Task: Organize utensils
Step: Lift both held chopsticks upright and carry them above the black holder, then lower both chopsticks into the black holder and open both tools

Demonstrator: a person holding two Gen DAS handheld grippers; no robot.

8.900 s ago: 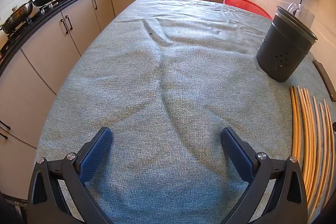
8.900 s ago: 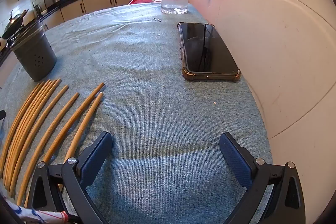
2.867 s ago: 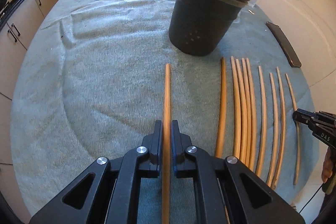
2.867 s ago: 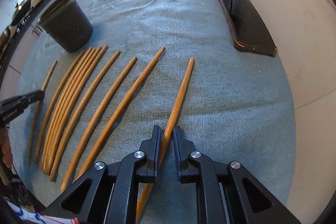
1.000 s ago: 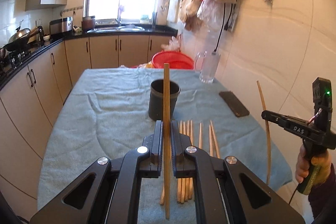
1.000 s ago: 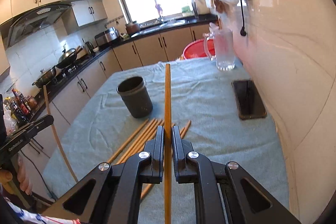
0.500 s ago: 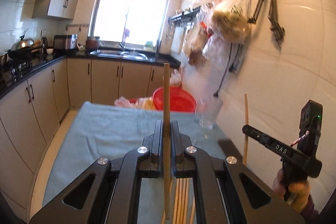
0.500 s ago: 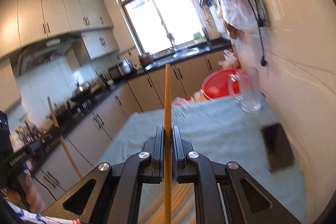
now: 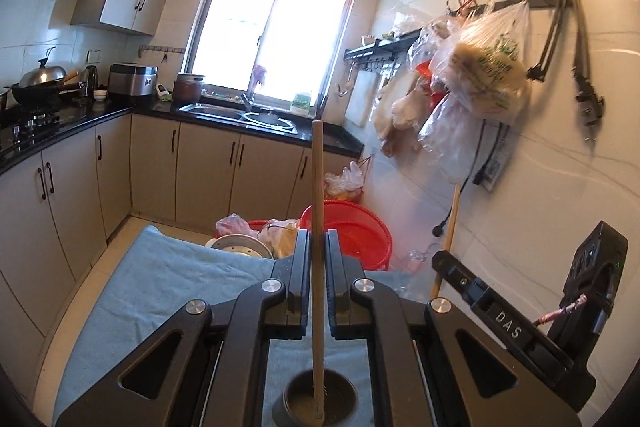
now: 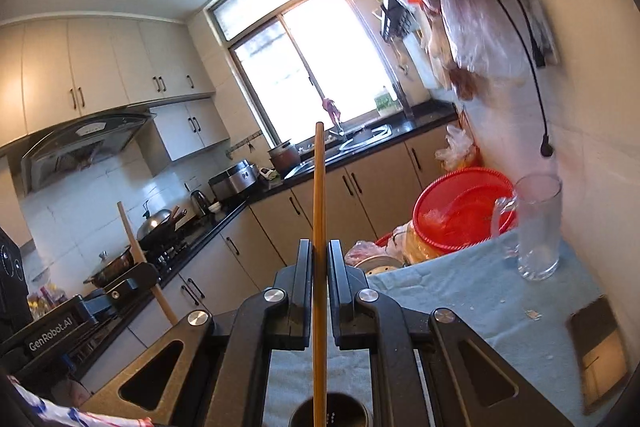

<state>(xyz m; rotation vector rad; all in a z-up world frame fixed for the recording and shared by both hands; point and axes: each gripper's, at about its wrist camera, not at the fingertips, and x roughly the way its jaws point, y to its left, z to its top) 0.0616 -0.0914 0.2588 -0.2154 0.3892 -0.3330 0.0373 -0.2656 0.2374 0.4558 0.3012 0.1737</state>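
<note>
My left gripper (image 9: 317, 247) is shut on a wooden chopstick (image 9: 317, 211) held upright, its lower end over the mouth of the dark utensil holder (image 9: 320, 401) just below. My right gripper (image 10: 319, 259) is shut on a second chopstick (image 10: 319, 203), also upright, with its lower end above the same holder (image 10: 330, 413). The right gripper (image 9: 438, 261) and its chopstick (image 9: 450, 223) show at the right of the left wrist view. At the left of the right wrist view I see the left gripper (image 10: 150, 273) and its chopstick (image 10: 134, 239). The other chopsticks are hidden.
The table wears a blue-grey cloth (image 9: 160, 283). A glass mug (image 10: 536, 227), a phone (image 10: 600, 347) and a red basin (image 10: 460, 211) are at the far right. Cabinets (image 9: 80, 179) run along the left, and bags (image 9: 480, 67) hang on the right wall.
Both grippers have risen and moved forward over the table with their chopsticks. The holder, earlier far ahead, now lies right beneath both chopsticks' lower ends.
</note>
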